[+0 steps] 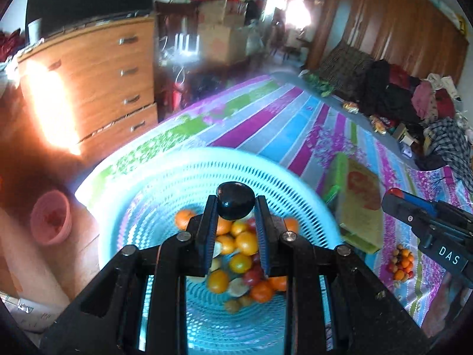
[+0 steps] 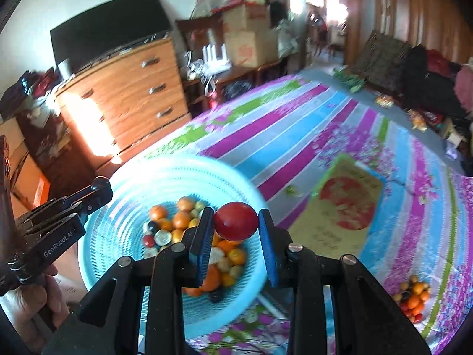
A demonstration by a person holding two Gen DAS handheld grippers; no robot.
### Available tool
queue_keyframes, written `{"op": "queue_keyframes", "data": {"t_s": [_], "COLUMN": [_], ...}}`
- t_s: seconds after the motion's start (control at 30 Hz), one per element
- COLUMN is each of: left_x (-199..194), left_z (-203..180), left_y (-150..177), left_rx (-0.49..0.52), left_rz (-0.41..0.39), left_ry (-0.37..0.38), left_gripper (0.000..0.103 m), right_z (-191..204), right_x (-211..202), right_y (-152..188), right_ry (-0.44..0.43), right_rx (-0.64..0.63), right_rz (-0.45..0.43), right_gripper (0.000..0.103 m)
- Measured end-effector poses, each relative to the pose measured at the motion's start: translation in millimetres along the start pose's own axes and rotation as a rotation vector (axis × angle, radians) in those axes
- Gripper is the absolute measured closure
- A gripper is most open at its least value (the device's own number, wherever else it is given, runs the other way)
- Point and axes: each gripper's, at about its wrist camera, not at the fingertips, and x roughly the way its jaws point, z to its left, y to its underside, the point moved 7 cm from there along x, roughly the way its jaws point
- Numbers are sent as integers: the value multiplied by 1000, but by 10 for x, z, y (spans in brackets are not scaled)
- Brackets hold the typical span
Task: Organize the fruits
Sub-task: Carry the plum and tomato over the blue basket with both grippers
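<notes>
**A:** What was nearest each camera?

**B:** Each hand-held gripper carried one fruit. The left gripper (image 1: 235,208) pinched a small, glossy, near-black round fruit (image 1: 235,201) between its blue-padded fingertips. The right gripper (image 2: 236,222) had a smooth, round red fruit (image 2: 235,221) between its pads; the left pad pressed it, and I couldn't tell whether the right pad fully touched.

**A:** And below them?

**B:** A wide, pale blue perforated plastic basket (image 1: 165,183) lay under both, with a heap of small orange, yellow and red fruits (image 1: 241,254) in its bottom. Both held fruits hung above it.

**A:** How would those fruits handle?

**B:** Light, I'd judge, with shiny skins that could slip and flesh that might bruise. A gentle grip across the widest middle seemed safest.

**A:** Farther out?

**B:** The basket sat on a striped purple, blue and green floral bedsheet (image 2: 295,136). Beside it lay a flat yellow-green box with a red round print (image 2: 346,204), and well apart, a small loose pile of mixed fruits (image 2: 412,297). Beyond stood an orange wooden chest of drawers (image 2: 133,97).
</notes>
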Motion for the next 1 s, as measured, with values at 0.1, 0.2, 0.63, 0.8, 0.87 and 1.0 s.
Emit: {"op": "queue_keyframes", "data": {"t_s": [0.1, 0.2, 0.63, 0.8, 0.87, 1.0], "left_x": [93, 184, 467, 536, 555, 567], "left_z": [136, 232, 435, 478, 485, 511], "left_y": [77, 169, 488, 579, 593, 603], "left_rx": [-17, -28, -36, -33, -31, -31], "left_rz": [42, 82, 239, 274, 281, 285], "left_ry": [-14, -19, -7, -7, -10, -9], "left_gripper": [78, 78, 78, 78, 78, 78], "right_z": [111, 210, 363, 396, 407, 412], "right_x": [197, 380, 950, 1056, 1080, 1094], "right_y": [56, 109, 475, 571, 588, 607], "right_ry": [-13, -21, -34, -34, -37, -39], "right_rx": [-19, -33, -48, -53, -51, -49], "right_rz": [49, 90, 262, 291, 294, 297], "right_gripper": [69, 69, 69, 69, 69, 69]}}
